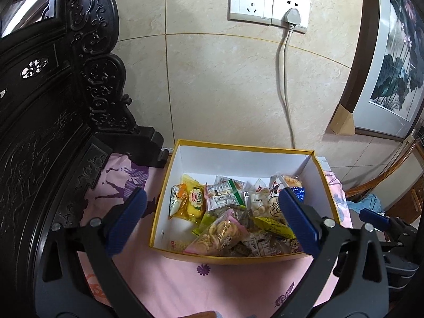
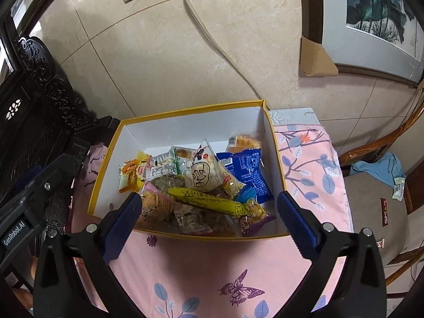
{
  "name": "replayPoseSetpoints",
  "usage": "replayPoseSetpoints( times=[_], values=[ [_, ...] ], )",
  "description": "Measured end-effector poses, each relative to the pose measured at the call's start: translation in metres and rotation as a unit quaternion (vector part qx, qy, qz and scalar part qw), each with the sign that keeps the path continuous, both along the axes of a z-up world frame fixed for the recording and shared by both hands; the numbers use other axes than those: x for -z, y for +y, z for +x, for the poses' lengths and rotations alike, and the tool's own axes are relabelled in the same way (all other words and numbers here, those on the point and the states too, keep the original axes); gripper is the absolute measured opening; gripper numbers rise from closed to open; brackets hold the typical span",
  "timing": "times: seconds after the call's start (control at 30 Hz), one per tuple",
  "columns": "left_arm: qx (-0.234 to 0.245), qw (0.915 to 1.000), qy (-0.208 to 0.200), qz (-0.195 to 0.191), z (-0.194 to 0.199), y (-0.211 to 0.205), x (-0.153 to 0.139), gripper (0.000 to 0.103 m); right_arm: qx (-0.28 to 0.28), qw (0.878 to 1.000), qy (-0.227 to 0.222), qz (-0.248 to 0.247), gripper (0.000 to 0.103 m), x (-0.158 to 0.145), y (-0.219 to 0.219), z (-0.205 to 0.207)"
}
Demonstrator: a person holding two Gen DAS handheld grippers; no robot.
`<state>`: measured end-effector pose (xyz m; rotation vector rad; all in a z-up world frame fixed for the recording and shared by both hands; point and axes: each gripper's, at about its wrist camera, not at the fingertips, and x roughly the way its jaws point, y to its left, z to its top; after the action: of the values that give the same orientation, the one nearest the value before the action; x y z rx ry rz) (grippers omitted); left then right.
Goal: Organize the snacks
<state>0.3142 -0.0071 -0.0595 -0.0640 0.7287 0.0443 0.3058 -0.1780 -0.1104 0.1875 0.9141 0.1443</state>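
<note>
A box with a yellow rim (image 1: pixel 238 147) (image 2: pixel 190 108) and white inside stands on the pink cloth against the wall. It holds several wrapped snacks: a long yellow cracker stick (image 2: pixel 209 200), a blue packet (image 2: pixel 249 169), a clear bag of white puffs (image 2: pixel 201 172), a yellow packet (image 1: pixel 194 201) and a pink bag of ring biscuits (image 1: pixel 220 232). My left gripper (image 1: pixel 212 193) hangs open over the box's near side, nothing between its blue pads. My right gripper (image 2: pixel 208 198) is also open and empty above the near rim.
A dark carved wooden cabinet (image 1: pixel 53 106) stands close on the left. A plugged socket (image 1: pixel 291 13) and its cable are on the tiled wall, a framed painting (image 1: pixel 392 66) to the right. A wooden chair's cushion (image 2: pixel 371 198) bears a few loose packets (image 2: pixel 384 210) and a blue cloth (image 2: pixel 379 169).
</note>
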Motion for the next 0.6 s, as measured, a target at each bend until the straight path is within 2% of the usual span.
replayPoseSetpoints(
  times=[0.6],
  values=[
    [-0.014, 0.9999, 0.000, 0.004, -0.0009, 0.0054, 0.0015, 0.101, -0.016, 1.000, -0.001, -0.011, 0.102, -0.0005, 0.0082, -0.0045]
  ],
)
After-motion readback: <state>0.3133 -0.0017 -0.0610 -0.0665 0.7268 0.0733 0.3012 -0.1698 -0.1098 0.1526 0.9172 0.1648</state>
